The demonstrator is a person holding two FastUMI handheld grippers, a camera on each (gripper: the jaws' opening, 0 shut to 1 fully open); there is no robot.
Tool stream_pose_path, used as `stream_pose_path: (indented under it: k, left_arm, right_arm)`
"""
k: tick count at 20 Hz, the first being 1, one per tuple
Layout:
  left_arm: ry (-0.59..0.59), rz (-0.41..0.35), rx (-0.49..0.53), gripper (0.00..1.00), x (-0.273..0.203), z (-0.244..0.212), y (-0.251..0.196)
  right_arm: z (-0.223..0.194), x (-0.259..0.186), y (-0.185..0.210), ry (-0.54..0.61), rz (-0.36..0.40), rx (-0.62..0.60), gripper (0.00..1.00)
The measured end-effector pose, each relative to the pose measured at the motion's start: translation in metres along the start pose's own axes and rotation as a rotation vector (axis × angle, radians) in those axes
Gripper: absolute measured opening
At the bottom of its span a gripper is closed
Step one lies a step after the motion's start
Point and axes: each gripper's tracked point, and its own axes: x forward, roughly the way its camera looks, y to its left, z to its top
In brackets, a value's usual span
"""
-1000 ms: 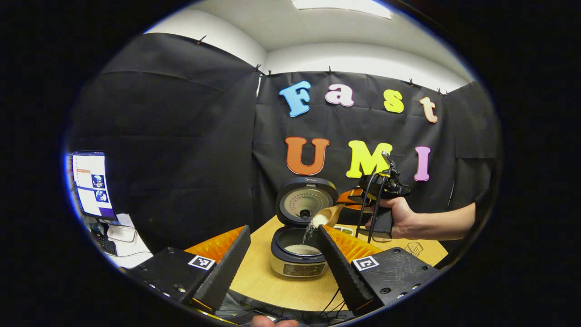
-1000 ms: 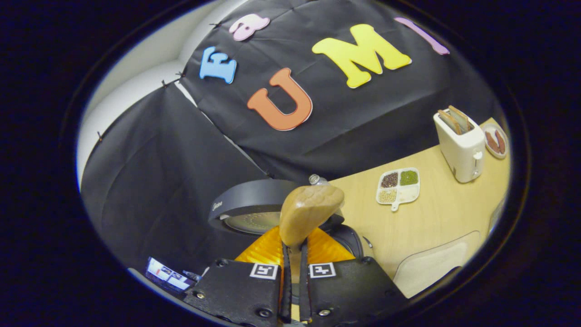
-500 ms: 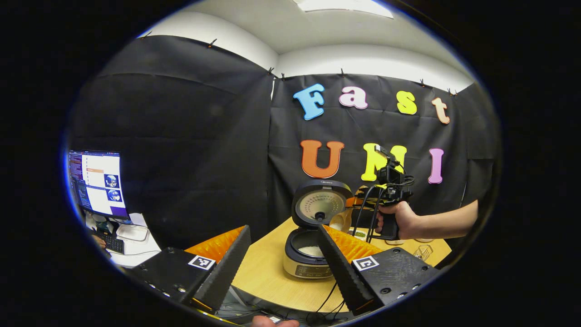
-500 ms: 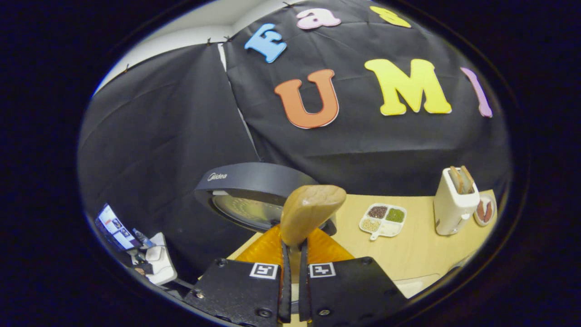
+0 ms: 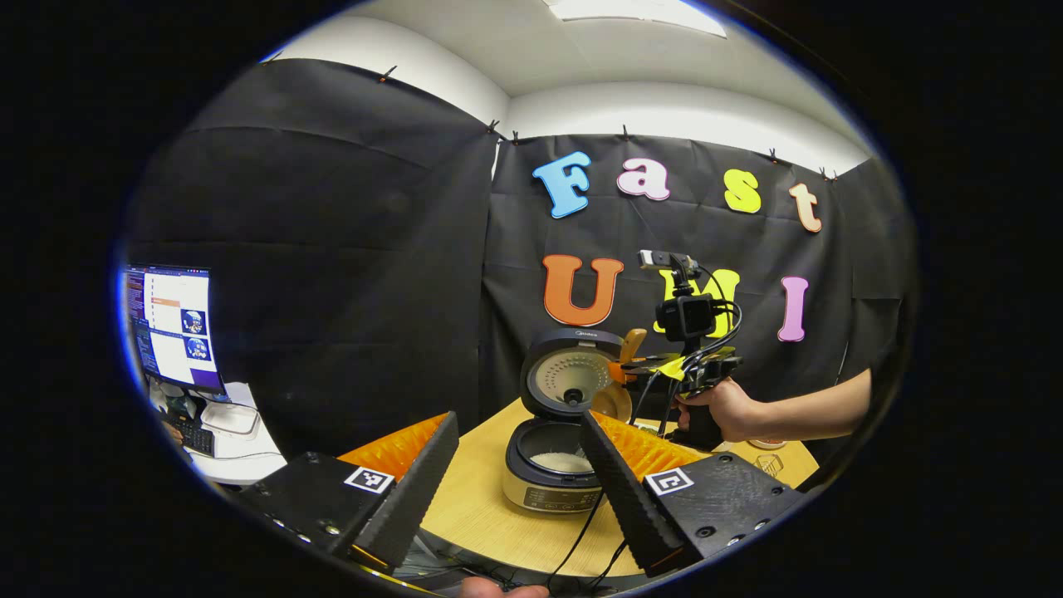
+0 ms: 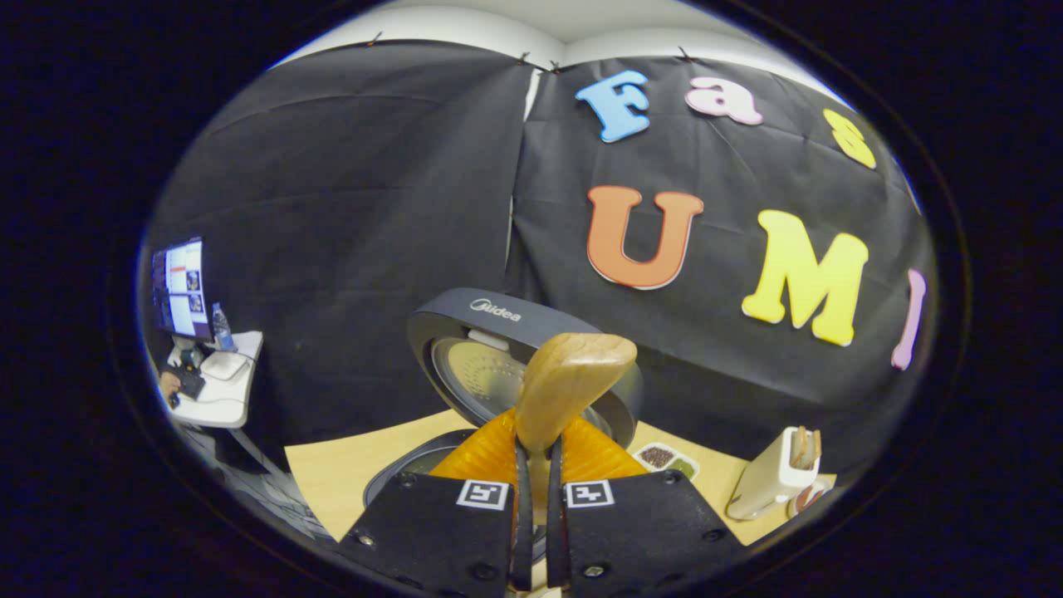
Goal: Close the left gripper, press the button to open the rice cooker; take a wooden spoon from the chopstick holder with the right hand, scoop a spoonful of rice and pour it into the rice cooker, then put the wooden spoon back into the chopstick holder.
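In the left gripper view, the left tongs (image 5: 519,465) are standing wide apart and holding nothing, hanging above the near edge of the wooden table (image 5: 477,511). Between their two fingers the rice cooker (image 5: 552,477) is sitting on the table with its lid (image 5: 569,374) standing upright at the back, and a layer of white rice (image 5: 560,461) is lying in the bottom of the inner pot. Beyond the cooker and to its right, a hand (image 5: 727,409) is gripping the handle of the right tongs (image 5: 635,365), which are hanging in the air at about the level of the raised lid, with cables trailing down from them toward the table. In the right gripper view, the right tongs (image 6: 531,465) are pressing narrowly together on the handle of the wooden spoon (image 6: 569,386), whose bowl is rising above the fingertips and showing its rounded back toward the camera, in front of the open lid (image 6: 498,349). Part of the cooker's dark rim (image 6: 399,473) is showing just to the left of those fingers. Farther right on the table a divided dish of grains (image 6: 664,461) is lying, and beside it a white toaster (image 6: 772,477) is standing with slices in its slots. At the far left of both views a lit monitor (image 5: 170,328) is standing over a small side desk (image 5: 228,432) with a keyboard.
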Motion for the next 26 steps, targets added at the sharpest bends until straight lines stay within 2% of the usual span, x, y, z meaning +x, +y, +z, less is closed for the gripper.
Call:
stream_pose_path:
  k: [4,7,9,16,23,26]
  left_arm:
    - [0.003,-0.016,-0.003,0.95,0.003,-0.002,-0.007]
    - [0.006,-0.026,-0.002,0.95,0.004,-0.004,-0.009]
    - [0.011,-0.034,-0.006,0.95,0.005,-0.004,-0.010]
    - [0.037,-0.072,0.004,0.94,0.014,-0.009,-0.018]
    - [0.053,-0.114,0.045,0.95,0.039,-0.002,-0.024]
    - [0.045,-0.122,0.050,0.95,0.053,0.007,-0.028]
  right_arm:
    - [0.015,-0.005,0.013,-0.069,0.021,-0.143,0.12]
    - [0.023,-0.012,0.018,-0.096,0.037,-0.165,0.12]
    - [0.026,-0.016,0.022,-0.096,0.051,-0.135,0.12]
    - [0.044,-0.059,-0.001,-0.091,0.081,0.145,0.12]
    - [0.032,-0.133,-0.094,-0.090,0.040,0.458,0.12]
    - [0.003,-0.169,-0.161,-0.090,-0.065,0.528,0.12]
